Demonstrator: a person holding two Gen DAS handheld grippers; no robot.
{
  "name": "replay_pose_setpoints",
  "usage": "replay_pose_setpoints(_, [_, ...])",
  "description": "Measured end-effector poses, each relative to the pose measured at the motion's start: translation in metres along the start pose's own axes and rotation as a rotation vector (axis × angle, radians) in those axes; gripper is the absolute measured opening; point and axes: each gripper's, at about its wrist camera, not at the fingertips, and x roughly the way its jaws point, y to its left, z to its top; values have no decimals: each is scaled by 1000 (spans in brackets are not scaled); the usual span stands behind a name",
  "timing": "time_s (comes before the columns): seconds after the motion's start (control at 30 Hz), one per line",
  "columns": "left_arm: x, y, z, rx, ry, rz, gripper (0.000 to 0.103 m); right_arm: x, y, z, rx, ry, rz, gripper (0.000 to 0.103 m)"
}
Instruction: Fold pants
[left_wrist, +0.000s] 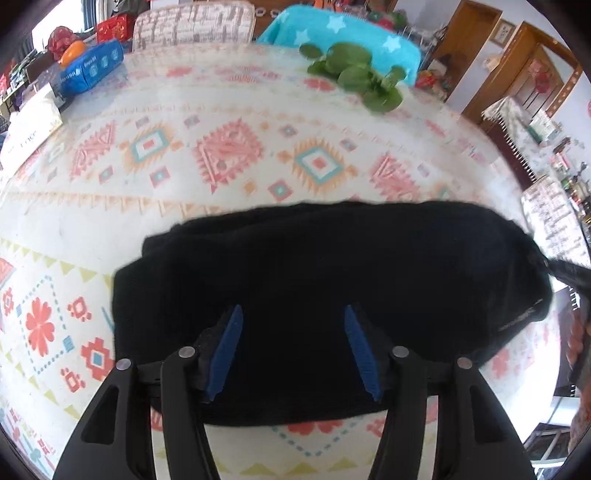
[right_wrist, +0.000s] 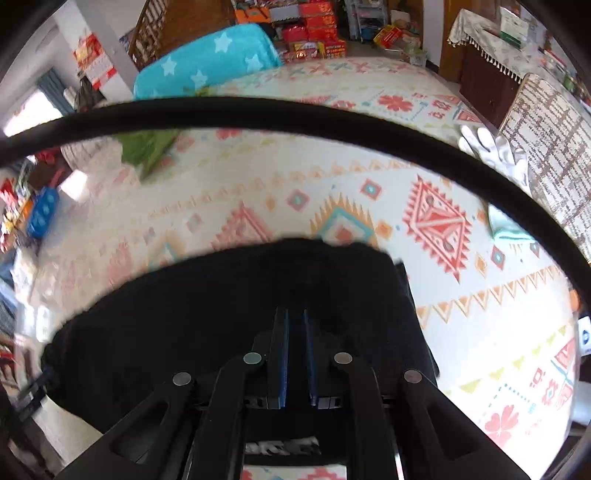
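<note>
Black pants (left_wrist: 325, 280) lie folded on patterned tablecloth (left_wrist: 229, 155). Left gripper (left_wrist: 293, 314) about half open above them, holding nothing. Right gripper (right_wrist: 295, 314) nearly closed over pants; grip unclear.

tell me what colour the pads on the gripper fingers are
Blue, ribbed pads on black fingers, clearest in the left wrist view over the black folded pants.

Black pants (left_wrist: 332, 266), blue-padded tool (left_wrist: 293, 314), pastel geometric-patterned tablecloth (left_wrist: 229, 147), turquoise star-print blanket (left_wrist: 343, 29)
</note>
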Motion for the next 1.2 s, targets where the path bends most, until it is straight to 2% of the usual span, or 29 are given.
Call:
replay_pose_setpoints(0.07, [8,6,-5,1,13,18,57,5,-5,-22,-33,42,-30,10])
replay_pose_setpoints(0.1, [6,6,-7,18,-8,20,57,6,-9,-31,-48,52,-40,10])
replay_pose_setpoints(0.17, [6,6,-10,53,-6,32,56,-1,-19,-49,-63,49,-50,10])
replay_pose_setpoints(0.33, [9,3,-10,134,-11,25,56,-12,-46,-74,41,78,20,8])
replay_pose_setpoints(0.53, [9,0,-8,221,-5,18,56,-29,-54,-111,107,40,50,8])
replay_pose_setpoints(0.6, [6,4,-8,208,3,12,56,-40,-58,-109,133,41,74,7])
replay_pose_setpoints(0.67, [0,8,-11,187,-2,8,56,-63,-62,-101,175,-39,73,10])
replay_pose_setpoints(0.7, [-2,9,-12,176,-4,10,56,-73,-65,-94,183,-79,44,10])
replay_pose_setpoints(0.77, [-10,11,-14,154,-15,16,56,-80,-68,-77,178,-110,28,10])
replay_pose_setpoints(0.87, [-24,13,-15,109,-42,10,56,-63,-70,-59,180,-76,82,10])
replay_pose_setpoints(0.97, [-36,18,-16,62,-57,5,57,-22,-77,-51,208,5,67,10])
replay_pose_setpoints(1.0, [-39,19,-17,51,-59,3,56,-17,-81,-50,231,0,82,9])
replay_pose_setpoints(1.07, [-46,20,-20,41,-68,9,56,-29,-86,-51,272,-15,71,10])
replay_pose_setpoints(1.13, [-51,17,-23,35,-81,-3,57,-53,-79,-60,218,-61,22,10])
replay_pose_setpoints(1.2, [-52,11,-26,36,-81,-16,57,-66,-63,-77,127,-54,-9,10])
